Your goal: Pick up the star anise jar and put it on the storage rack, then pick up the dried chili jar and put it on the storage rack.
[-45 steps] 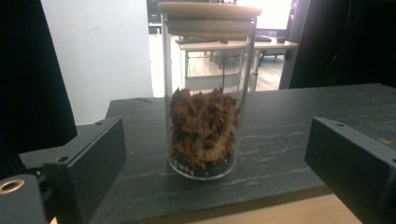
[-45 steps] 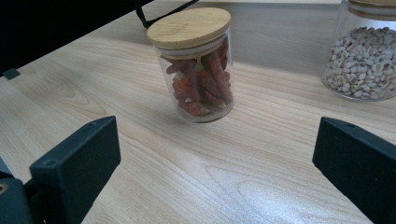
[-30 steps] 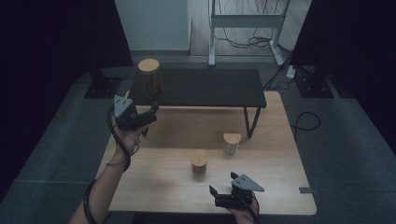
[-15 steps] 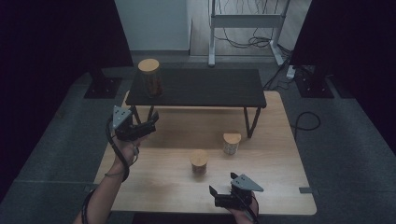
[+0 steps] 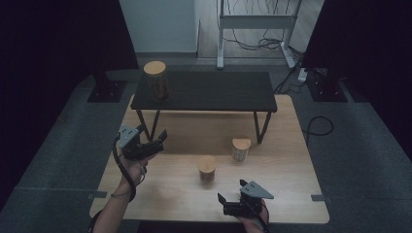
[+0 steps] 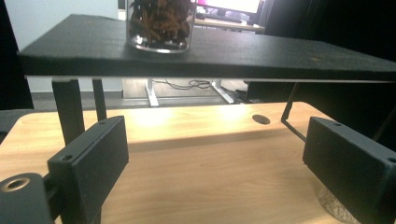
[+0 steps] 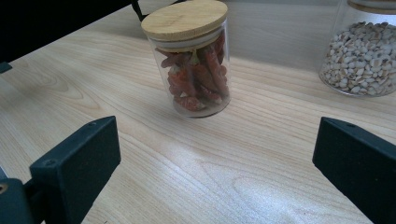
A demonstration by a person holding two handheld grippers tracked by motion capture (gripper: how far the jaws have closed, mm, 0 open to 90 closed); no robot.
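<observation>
You hold a pair of tongs in each hand over a pale wooden worktop (image 5: 291, 160). Your left tongs (image 5: 154, 141) hang above the worktop's left side, their jaws spread wide with nothing between them. Ahead of them stands a low black shelf (image 5: 214, 90) on thin black legs. On the shelf's left end, straight ahead of the left tongs and above them, sits a tall glass jar of star anise (image 5: 156, 81) with a wooden lid; in the left gripper view its base (image 6: 161, 23) rests on the shelf top just above the gap between the jaws.

Your right tongs (image 5: 224, 204) sit low at the worktop's near edge, and their jaws are also wide apart and empty. Just ahead of them, a little towards the left jaw, stands a small glass jar of dried red chillies (image 7: 194, 58) with a round wooden lid, upright on the worktop and clear of both jaws. In the high view this chilli jar (image 5: 207, 168) lies between your two tongs, nearer the right pair. Beyond it, towards the right jaw, stands a second small jar of pale beans (image 7: 362, 53), apart from the chilli jar; from above the bean jar (image 5: 240, 149) sits near the shelf's right leg (image 5: 260, 127).
</observation>
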